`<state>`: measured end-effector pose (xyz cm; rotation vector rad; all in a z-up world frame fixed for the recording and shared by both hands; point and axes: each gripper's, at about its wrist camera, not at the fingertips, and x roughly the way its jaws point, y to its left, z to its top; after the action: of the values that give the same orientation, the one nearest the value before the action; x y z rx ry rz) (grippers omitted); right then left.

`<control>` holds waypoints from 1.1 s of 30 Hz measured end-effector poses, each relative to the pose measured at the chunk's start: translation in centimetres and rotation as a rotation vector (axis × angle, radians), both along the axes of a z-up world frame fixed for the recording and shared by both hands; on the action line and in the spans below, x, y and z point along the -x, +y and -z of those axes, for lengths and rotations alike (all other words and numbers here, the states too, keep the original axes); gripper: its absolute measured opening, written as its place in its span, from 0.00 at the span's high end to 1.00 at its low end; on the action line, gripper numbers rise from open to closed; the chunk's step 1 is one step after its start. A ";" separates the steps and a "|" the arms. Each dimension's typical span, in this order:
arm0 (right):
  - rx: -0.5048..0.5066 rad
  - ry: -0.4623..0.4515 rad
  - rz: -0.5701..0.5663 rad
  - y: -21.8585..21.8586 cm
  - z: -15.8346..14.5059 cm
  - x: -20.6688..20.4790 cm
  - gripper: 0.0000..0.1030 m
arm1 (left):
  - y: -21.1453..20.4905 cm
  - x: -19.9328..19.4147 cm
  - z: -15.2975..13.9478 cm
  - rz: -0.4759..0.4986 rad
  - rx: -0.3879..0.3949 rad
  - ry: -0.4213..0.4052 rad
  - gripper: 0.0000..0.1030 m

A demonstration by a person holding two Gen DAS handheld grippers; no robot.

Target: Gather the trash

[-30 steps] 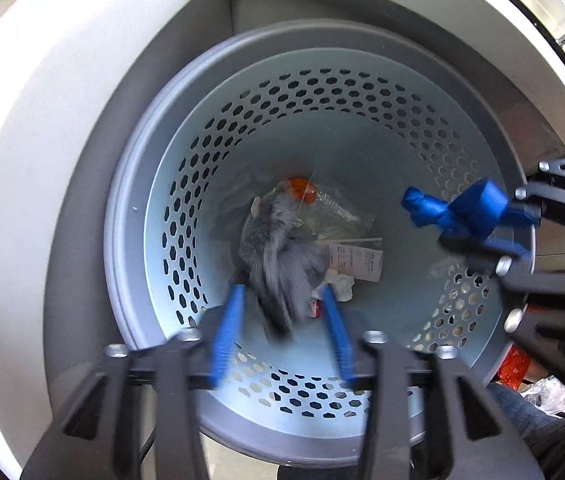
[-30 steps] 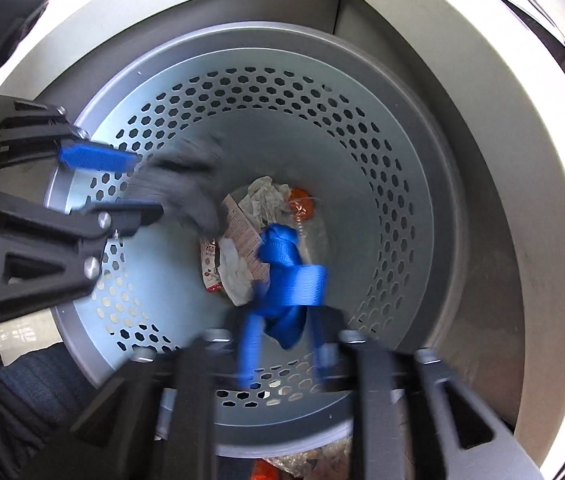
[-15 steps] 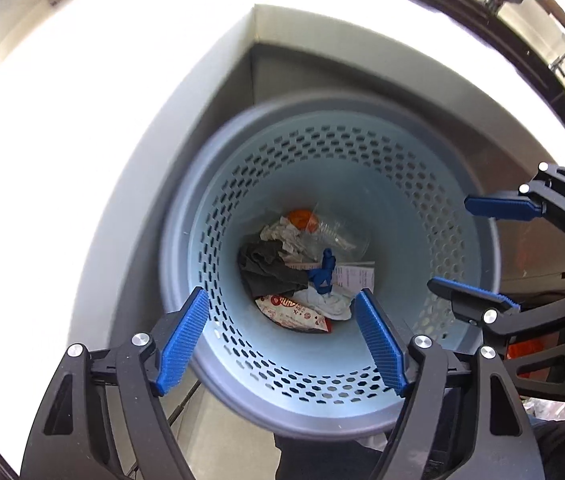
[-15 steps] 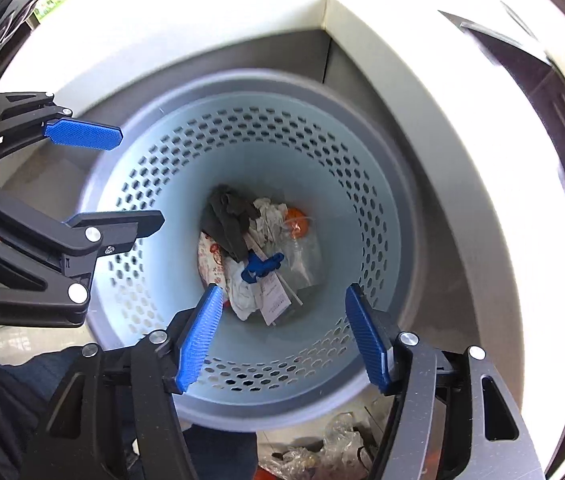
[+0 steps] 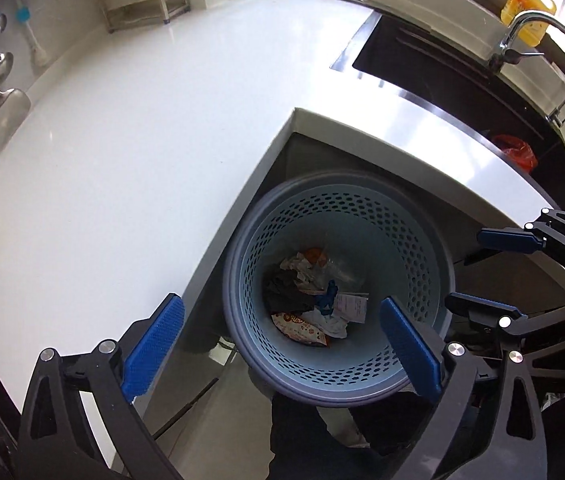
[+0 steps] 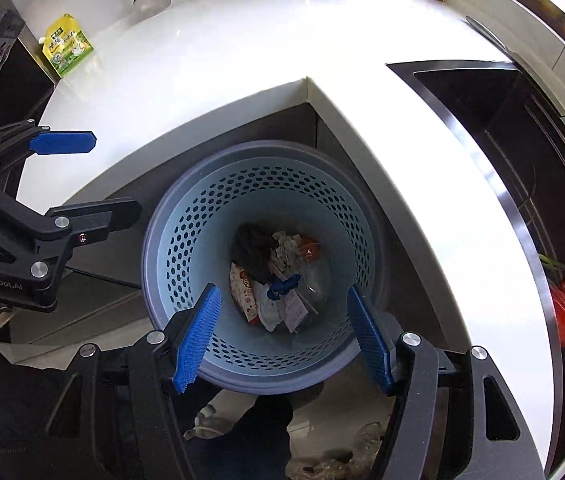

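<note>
The white tabletop (image 5: 130,152) fills most of both views and wraps around an inner corner, and the perforated blue bin (image 5: 422,248) is tucked into that corner on the floor, presumably so that it stays out of the walkway yet within reach of the worktop. A dark sink (image 5: 434,60) is set into the tabletop beyond it. A green pouch (image 6: 67,45) is seen standing at the far edge, possibly still to be collected.

The left tool (image 5: 282,344) is held above the bin, pointing steeply down; its jaws are opening and nothing is between them. The right tool (image 6: 286,332) is held likewise, spread and empty.

The trash (image 6: 274,276) lies at the bottom of the bin: a dark cloth (image 6: 252,248), crumpled paper, a snack wrapper (image 6: 244,292) and a blue strap (image 6: 284,286).
</note>
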<state>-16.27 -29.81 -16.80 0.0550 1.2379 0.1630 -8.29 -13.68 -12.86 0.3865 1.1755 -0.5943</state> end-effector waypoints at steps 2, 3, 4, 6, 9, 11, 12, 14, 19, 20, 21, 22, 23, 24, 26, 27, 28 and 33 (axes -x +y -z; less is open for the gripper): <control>-0.006 -0.013 0.006 -0.2 -1.1 0.3 0.37 | 0.3 0.0 -0.7 -0.019 0.005 -0.007 0.06; -0.008 -0.020 0.009 -0.2 -1.6 0.4 0.36 | 0.5 -0.1 -1.0 -0.028 0.008 -0.012 0.06; -0.011 -0.027 0.010 -0.3 -2.0 0.5 0.36 | 0.6 -0.1 -1.4 -0.037 0.009 -0.020 0.06; -0.013 -0.039 0.005 -0.2 -2.7 0.7 0.36 | 0.9 -0.1 -2.2 -0.050 0.015 -0.034 0.06; -0.002 -0.055 -0.003 0.0 -3.8 1.0 0.36 | 1.5 -0.2 -3.1 -0.065 0.036 -0.043 0.06; 0.003 -0.067 -0.007 0.1 -4.3 1.2 0.36 | 1.7 -0.1 -3.7 -0.070 0.050 -0.045 0.06; 0.003 -0.070 -0.007 0.1 -4.0 1.0 0.36 | 1.8 -0.1 -3.9 -0.072 0.056 -0.046 0.06; 0.006 -0.077 -0.009 0.1 -4.2 0.9 0.36 | 1.9 0.0 -4.2 -0.070 0.069 -0.041 0.06; 0.012 -0.084 -0.011 0.1 -4.6 1.0 0.36 | 2.1 0.1 -4.4 -0.080 0.067 -0.049 0.06; 0.012 -0.084 -0.012 0.1 -4.7 1.0 0.36 | 2.1 0.2 -4.4 -0.083 0.066 -0.048 0.06; 0.013 -0.084 -0.010 0.2 -4.7 1.0 0.36 | 2.1 0.1 -4.4 -0.085 0.066 -0.048 0.06; 0.013 -0.084 -0.008 0.1 -4.7 1.1 0.36 | 2.1 0.1 -4.4 -0.087 0.065 -0.047 0.06; 0.014 -0.083 -0.007 0.1 -4.7 1.1 0.36 | 2.2 0.1 -4.4 -0.089 0.064 -0.046 0.06; 0.014 -0.083 -0.005 0.1 -4.7 1.1 0.36 | 2.2 0.1 -4.4 -0.088 0.064 -0.047 0.06; 0.014 -0.082 0.000 0.0 -4.7 1.2 0.36 | 2.2 0.1 -4.4 -0.086 0.063 -0.051 0.06; 0.014 -0.082 0.001 -0.1 -4.7 1.2 0.36 | 2.1 0.2 -4.5 -0.085 0.062 -0.052 0.06; 0.014 -0.082 0.002 -0.1 -4.7 1.2 0.36 | 2.1 0.2 -4.5 -0.084 0.063 -0.052 0.06; 0.011 -0.082 0.005 -0.1 -4.6 1.2 0.36 | 2.0 0.2 -4.4 -0.083 0.065 -0.049 0.06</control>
<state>-17.49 -29.95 -12.23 0.0414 1.1563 0.1531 -8.48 -11.73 -8.44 0.2940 1.1170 -0.5463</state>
